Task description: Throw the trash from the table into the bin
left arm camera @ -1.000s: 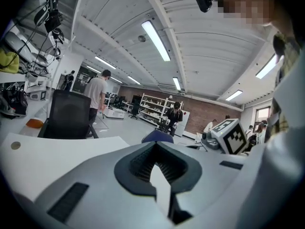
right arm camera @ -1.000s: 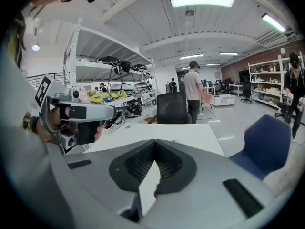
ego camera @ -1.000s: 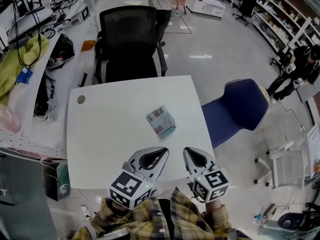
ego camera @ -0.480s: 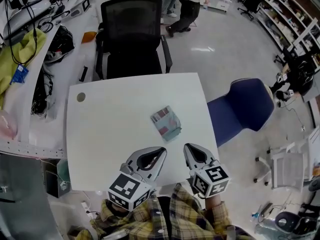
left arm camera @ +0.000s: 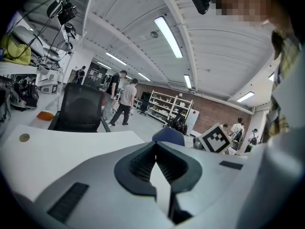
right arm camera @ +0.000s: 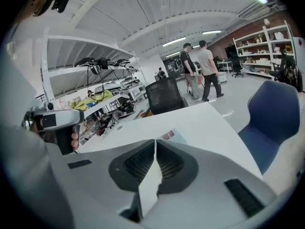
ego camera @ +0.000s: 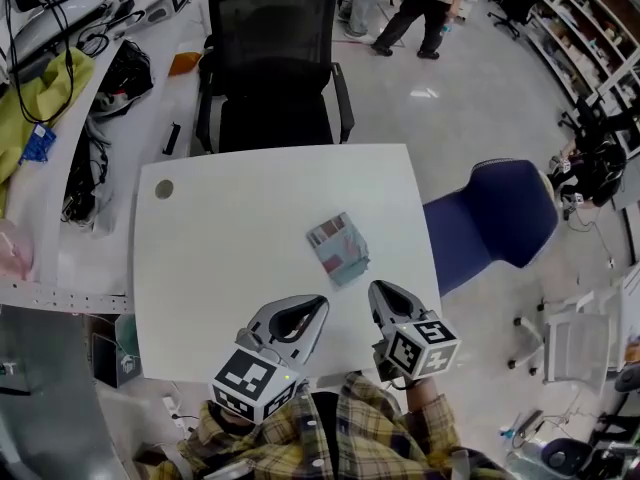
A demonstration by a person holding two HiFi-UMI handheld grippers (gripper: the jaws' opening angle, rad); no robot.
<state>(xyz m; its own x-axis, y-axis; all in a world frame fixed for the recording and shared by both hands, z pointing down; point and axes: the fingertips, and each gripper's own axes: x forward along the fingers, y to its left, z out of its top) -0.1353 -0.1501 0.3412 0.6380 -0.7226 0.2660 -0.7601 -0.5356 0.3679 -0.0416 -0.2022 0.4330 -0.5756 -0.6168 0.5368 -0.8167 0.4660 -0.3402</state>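
A small flat packet, teal with a maroon patch, lies on the white table right of its middle. The right gripper view shows a corner of this packet just past the jaws. My left gripper hovers over the table's near edge, jaws shut and empty. My right gripper is beside it, a short way below the packet, also shut with nothing between its fingers. No bin shows in any view.
A black mesh chair stands at the table's far side and a blue chair to its right. A cluttered bench with cables and a yellow cloth runs along the left. Two people walk at the back.
Both grippers have sunk slightly and stay shut. The packet sits lower right in the head view as the view shifted. The people at the back have walked to the right.
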